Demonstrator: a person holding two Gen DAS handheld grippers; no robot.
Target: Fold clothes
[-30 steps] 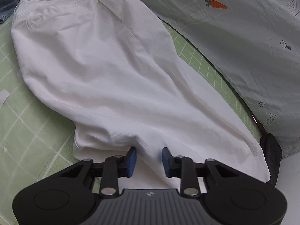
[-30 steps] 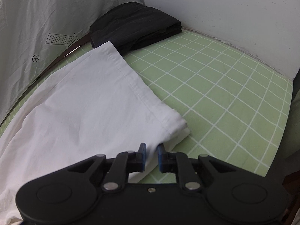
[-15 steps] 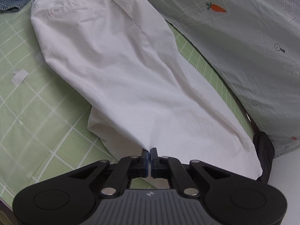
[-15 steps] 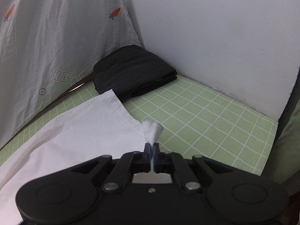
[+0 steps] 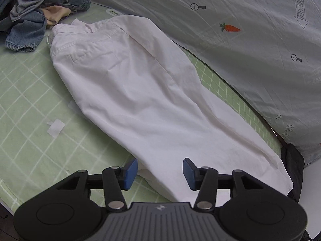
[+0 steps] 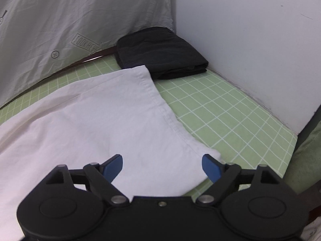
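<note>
White trousers [image 5: 144, 92] lie flat on the green checked mat [image 5: 26, 104], waistband at the far left, legs running toward me. My left gripper [image 5: 160, 172] stands open just above the near edge of the leg, blue pads apart with nothing held. In the right wrist view the hem end of the trousers [image 6: 112, 120] lies flat, its stitched hem running diagonally. My right gripper [image 6: 162, 165] is wide open over the near hem corner, with cloth under it but not pinched.
A pile of jeans and grey clothes [image 5: 38, 10] sits beyond the waistband. A folded black garment [image 6: 160, 52] lies at the far corner by the white wall [image 6: 250, 40]. A printed grey sheet [image 5: 240, 40] hangs along the back. A scrap of tape [image 5: 56, 127] lies on the mat.
Both grippers were shut on the trouser edge half a second ago and now stand open. The cloth has dropped flat, and both grippers have pulled back slightly.
</note>
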